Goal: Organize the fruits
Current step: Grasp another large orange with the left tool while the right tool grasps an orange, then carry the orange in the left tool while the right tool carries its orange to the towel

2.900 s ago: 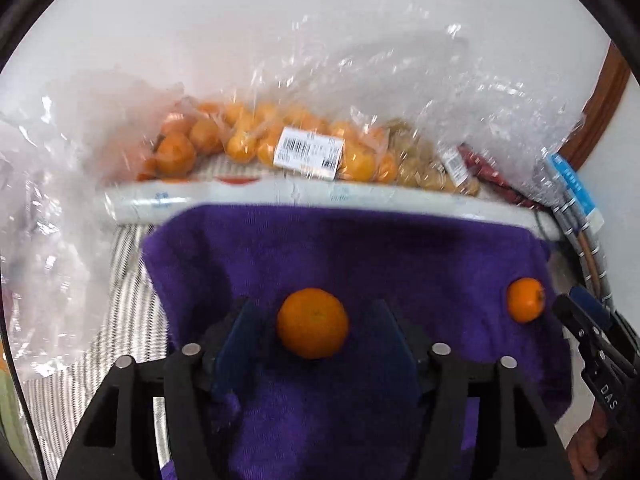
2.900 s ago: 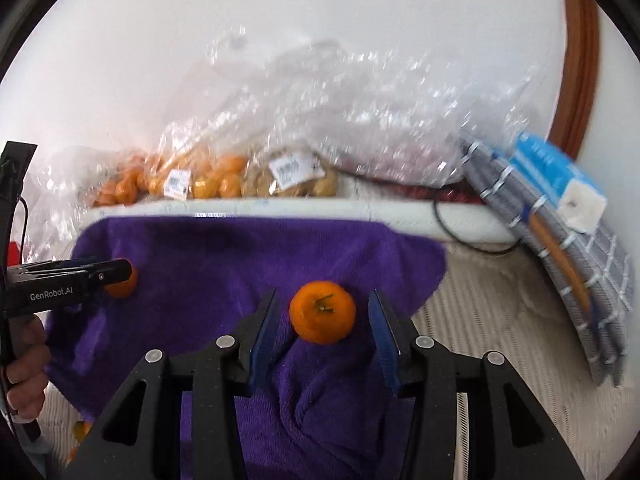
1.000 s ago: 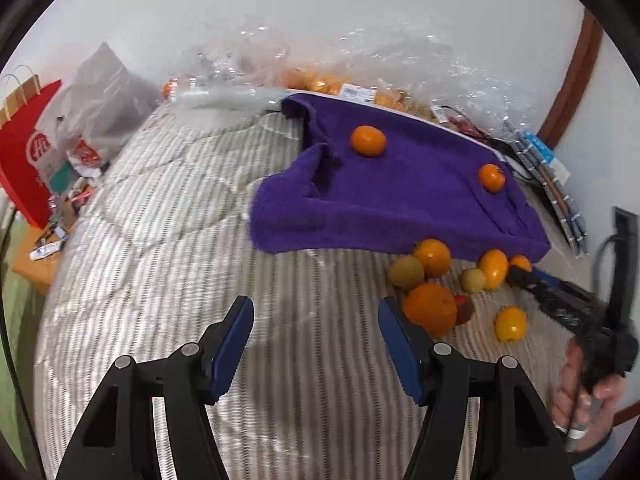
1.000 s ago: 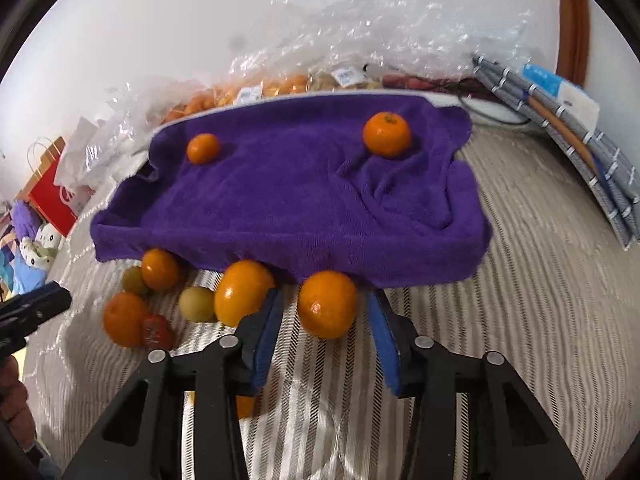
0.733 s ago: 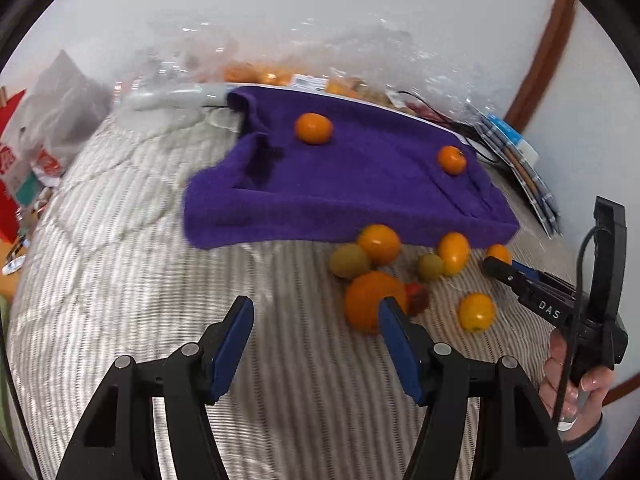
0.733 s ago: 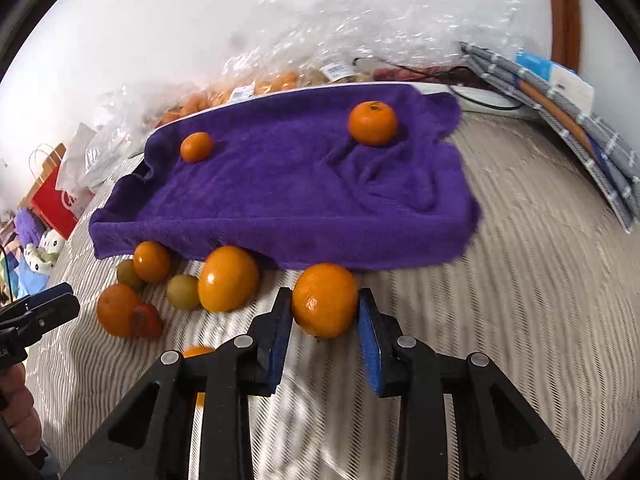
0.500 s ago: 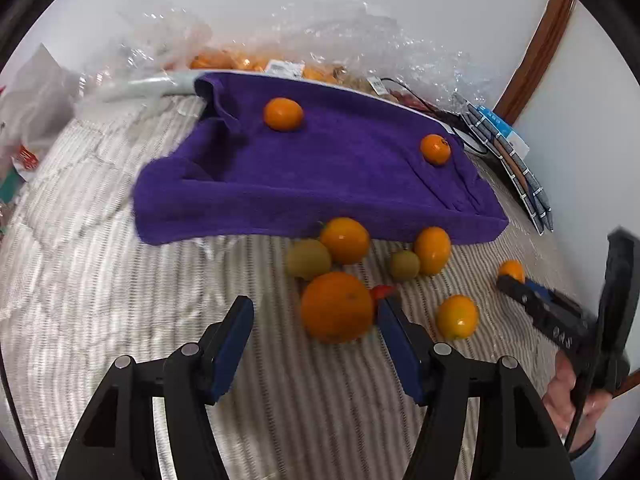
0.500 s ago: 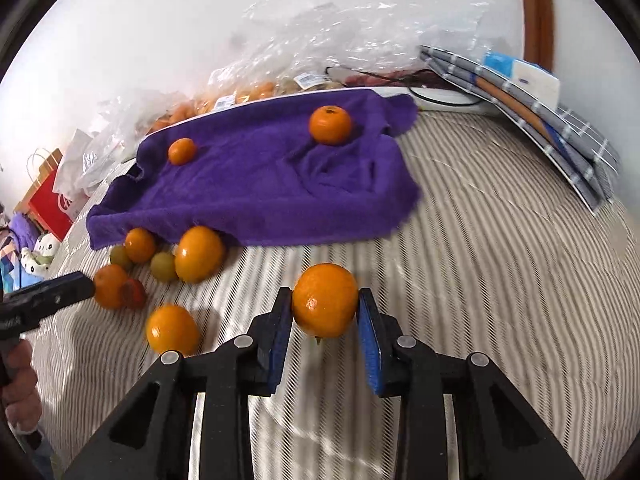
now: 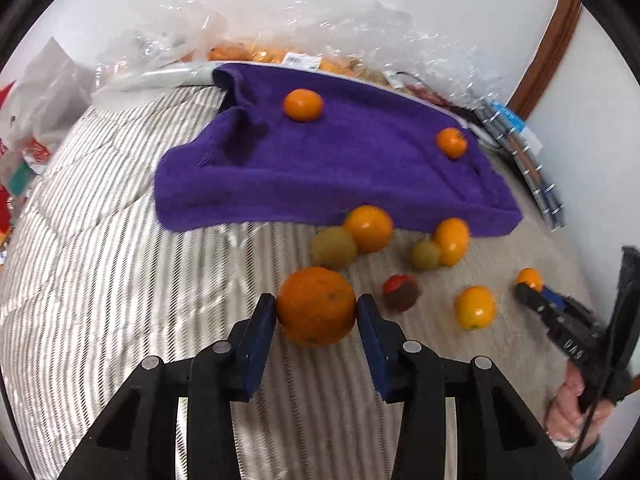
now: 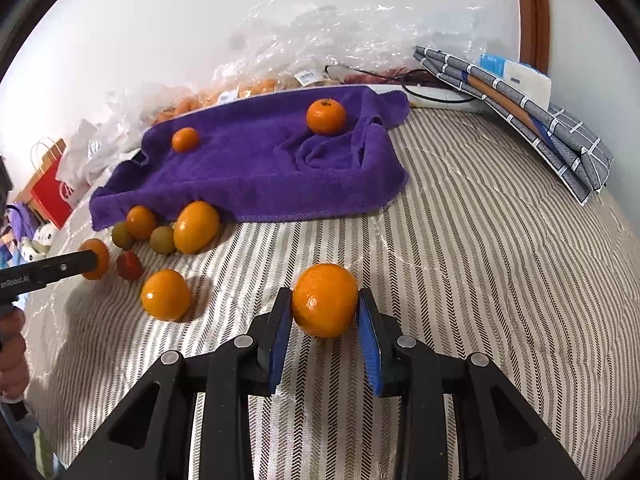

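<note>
A purple towel (image 9: 344, 164) (image 10: 260, 172) lies on a striped bed with two small mandarins (image 9: 303, 105) (image 9: 451, 143) on it. Several loose fruits lie in front of it: oranges (image 9: 368, 228) (image 9: 475, 307), greenish fruits (image 9: 334, 247) and a red one (image 9: 401, 293). My left gripper (image 9: 316, 312) is shut on a large orange (image 9: 316, 306). My right gripper (image 10: 324, 308) is shut on another orange (image 10: 325, 300), held over the bed; it also shows in the left wrist view (image 9: 530, 286).
Clear plastic bags of fruit (image 9: 280, 56) line the wall behind the towel. Folded grey cloth and a blue-white box (image 10: 516, 92) lie at the right. A red paper bag (image 10: 52, 192) stands left of the bed. A cable (image 10: 432, 92) runs behind the towel.
Both grippers left the mandarins on the towel and pulled back. The right one closed on an orange at the towel's edge and lifted it. The left one closed on the large orange.
</note>
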Demonstrator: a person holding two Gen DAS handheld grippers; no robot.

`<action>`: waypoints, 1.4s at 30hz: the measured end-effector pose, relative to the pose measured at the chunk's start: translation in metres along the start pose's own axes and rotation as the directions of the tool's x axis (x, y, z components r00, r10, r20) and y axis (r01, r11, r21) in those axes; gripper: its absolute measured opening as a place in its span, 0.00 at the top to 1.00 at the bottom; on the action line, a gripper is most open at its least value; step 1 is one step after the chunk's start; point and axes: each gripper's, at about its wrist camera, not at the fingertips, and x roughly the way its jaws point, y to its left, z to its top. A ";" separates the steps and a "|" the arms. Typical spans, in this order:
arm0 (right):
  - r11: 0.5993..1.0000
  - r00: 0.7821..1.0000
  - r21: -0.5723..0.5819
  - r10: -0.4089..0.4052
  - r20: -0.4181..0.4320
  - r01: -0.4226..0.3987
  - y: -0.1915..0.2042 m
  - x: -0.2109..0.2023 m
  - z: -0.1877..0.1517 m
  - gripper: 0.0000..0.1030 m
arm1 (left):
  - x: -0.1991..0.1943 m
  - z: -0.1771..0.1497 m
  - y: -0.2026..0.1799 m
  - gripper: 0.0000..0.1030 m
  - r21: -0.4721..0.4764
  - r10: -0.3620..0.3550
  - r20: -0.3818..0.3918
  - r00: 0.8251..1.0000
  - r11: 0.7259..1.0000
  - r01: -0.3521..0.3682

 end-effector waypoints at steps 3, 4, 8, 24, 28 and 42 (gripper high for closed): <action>1.000 1.000 0.001 -0.012 -0.012 0.012 0.000 0.003 0.000 0.69 | 0.001 -0.005 -0.001 0.61 0.007 0.010 0.021 1.000 1.000 -0.011; 1.000 1.000 -0.003 -0.018 -0.011 0.018 0.001 0.002 0.000 0.69 | 0.002 -0.006 -0.002 0.59 0.011 0.018 0.023 1.000 1.000 -0.018; 0.999 0.999 -0.034 -0.041 -0.015 0.040 0.005 0.003 -0.001 0.69 | 0.007 -0.008 -0.003 0.57 0.012 0.023 0.031 0.999 1.000 -0.024; 1.000 0.998 0.012 0.027 0.061 -0.028 -0.005 -0.009 -0.001 0.69 | -0.009 -0.021 0.026 0.61 -0.080 -0.120 0.210 0.970 0.987 0.139; 0.999 0.996 0.022 0.038 0.077 -0.040 -0.008 -0.011 -0.001 0.69 | -0.011 -0.020 0.025 0.61 -0.085 -0.105 0.217 0.971 0.988 0.126; 0.994 0.995 0.090 0.052 0.084 -0.060 -0.021 -0.019 -0.005 0.69 | -0.018 -0.022 0.024 0.61 -0.080 -0.095 0.241 0.966 0.990 0.117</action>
